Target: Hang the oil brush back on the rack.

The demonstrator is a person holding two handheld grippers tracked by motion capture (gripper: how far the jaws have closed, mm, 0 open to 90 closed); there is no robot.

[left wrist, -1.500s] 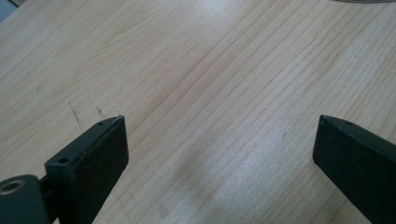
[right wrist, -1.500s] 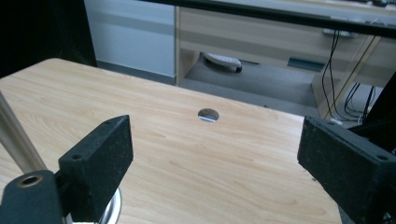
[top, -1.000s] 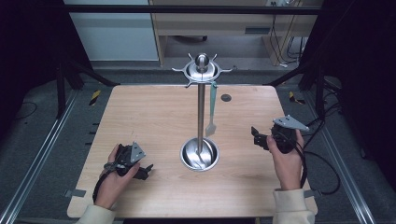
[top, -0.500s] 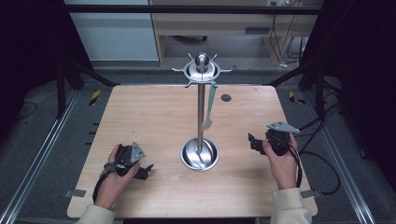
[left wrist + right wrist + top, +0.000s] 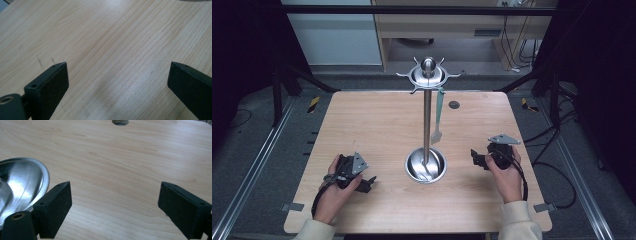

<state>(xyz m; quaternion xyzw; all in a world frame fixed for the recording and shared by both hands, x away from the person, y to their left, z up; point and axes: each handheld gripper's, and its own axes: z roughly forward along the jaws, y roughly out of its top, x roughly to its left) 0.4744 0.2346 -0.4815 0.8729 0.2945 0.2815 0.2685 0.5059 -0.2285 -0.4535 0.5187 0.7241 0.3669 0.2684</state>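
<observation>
A tall steel utensil stand (image 5: pixel 427 115) rises from a round dish base (image 5: pixel 426 165) at the table's middle, with a hooked ring on top (image 5: pixel 428 75). A pale green spatula (image 5: pixel 438 116) hangs from one hook on its right side. My left gripper (image 5: pixel 368 184) rests low at the front left, open over bare wood (image 5: pixel 117 72). My right gripper (image 5: pixel 475 158) sits to the right of the base, open with nothing between its jaws (image 5: pixel 115 200). The dish rim (image 5: pixel 22 182) shows at the left of the right gripper view.
The wooden table (image 5: pixel 377 125) has a round cable hole (image 5: pixel 454 105) at the back right. Metal rails run along both sides of the table. A desk and cables stand beyond the far edge.
My right gripper has dropped lower and moved slightly towards the front edge. The left gripper has stayed where it was.
</observation>
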